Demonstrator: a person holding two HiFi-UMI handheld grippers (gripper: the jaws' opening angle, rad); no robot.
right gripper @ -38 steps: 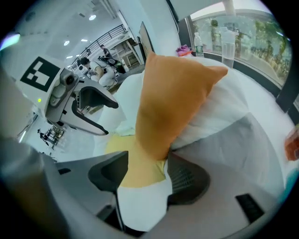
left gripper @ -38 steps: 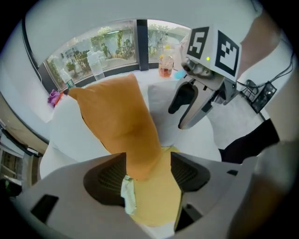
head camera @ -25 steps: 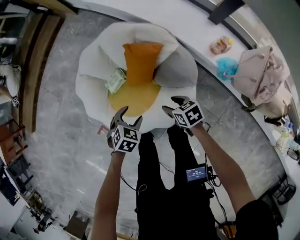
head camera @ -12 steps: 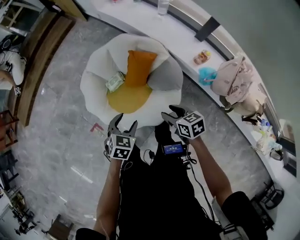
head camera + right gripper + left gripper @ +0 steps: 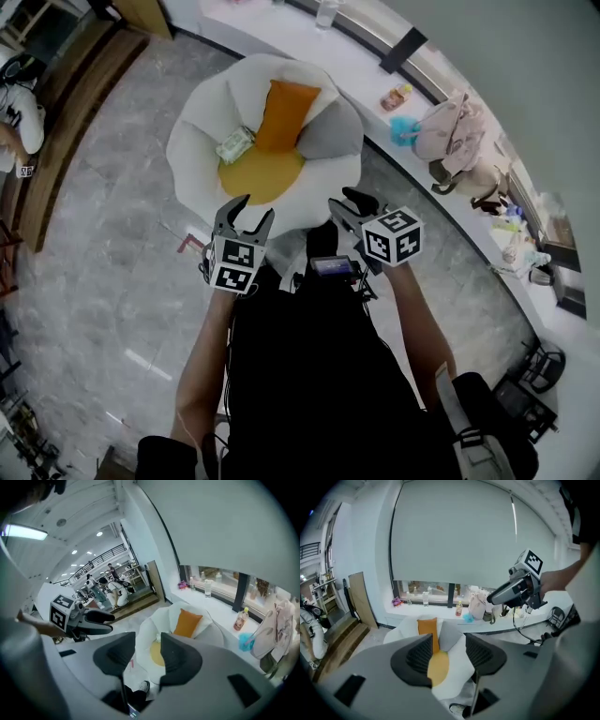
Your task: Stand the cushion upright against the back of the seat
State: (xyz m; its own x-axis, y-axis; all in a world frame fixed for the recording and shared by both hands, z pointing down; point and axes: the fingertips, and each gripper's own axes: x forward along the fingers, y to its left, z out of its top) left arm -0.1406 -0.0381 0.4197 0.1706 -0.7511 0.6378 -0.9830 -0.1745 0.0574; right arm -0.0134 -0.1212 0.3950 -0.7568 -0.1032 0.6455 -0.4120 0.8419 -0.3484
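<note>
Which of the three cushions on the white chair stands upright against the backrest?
The orange cushion, propped against the middle of the back. The grey cushion sits at the right side; the small patterned cushion lies at the left.

A long white window ledge (image 5: 440, 611) runs under the wall. Above the ledge, a pale roller blind (image 5: 454, 531) covers most of the window. Below it there's grey marble floor (image 5: 94, 244), and off the ledge's far end, wooden steps (image 5: 56, 122).
</note>
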